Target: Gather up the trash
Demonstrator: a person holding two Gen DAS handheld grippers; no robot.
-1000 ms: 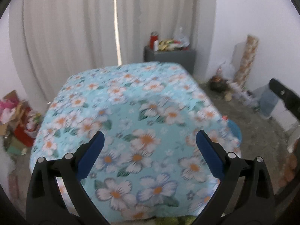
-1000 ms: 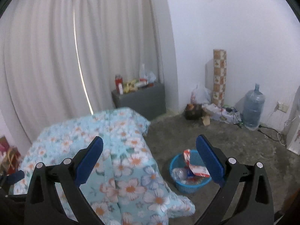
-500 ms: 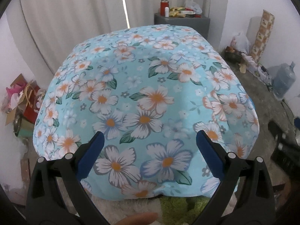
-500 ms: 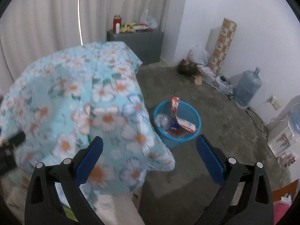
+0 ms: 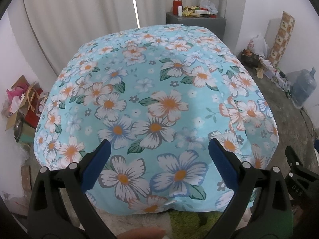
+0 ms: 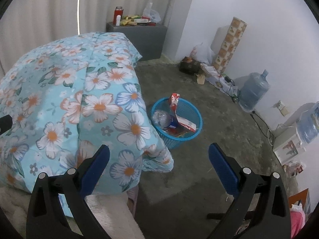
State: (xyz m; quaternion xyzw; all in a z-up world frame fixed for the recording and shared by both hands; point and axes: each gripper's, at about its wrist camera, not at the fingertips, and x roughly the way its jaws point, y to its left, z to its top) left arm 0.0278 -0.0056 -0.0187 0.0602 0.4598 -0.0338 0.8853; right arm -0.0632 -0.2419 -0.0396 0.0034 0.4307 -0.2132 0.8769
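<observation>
Hovering over the floral cloth (image 5: 159,99), left gripper (image 5: 158,166) has its blue fingers (image 5: 96,166) spread wide, nothing between them. Cloth is light blue with white and orange flowers and covers the whole counter, no trash visible on top. Right gripper (image 6: 158,166) also has fingers (image 6: 223,168) spread apart and empty, hanging over the near right corner of the cloth and the bare concrete floor (image 6: 219,123). Trash sits in the blue basket (image 6: 196,128) on the floor, just right of the draped cloth edge: a crumpled clear plastic bottle (image 6: 161,116) and a red-white wrapper (image 6: 175,104) sticking up over the rim, more packets below. Grey cabinet (image 6: 143,37) at far side by the curtain (image 6: 49,10), cluttered with a red jar and packets. Water jug (image 6: 253,92) against the right wall, beside a patterned roll (image 6: 231,41) standing upright. Pile of paper bags (image 5: 22,99) at far left in the left wrist view. Part of the right gripper shows at the right edge there.
</observation>
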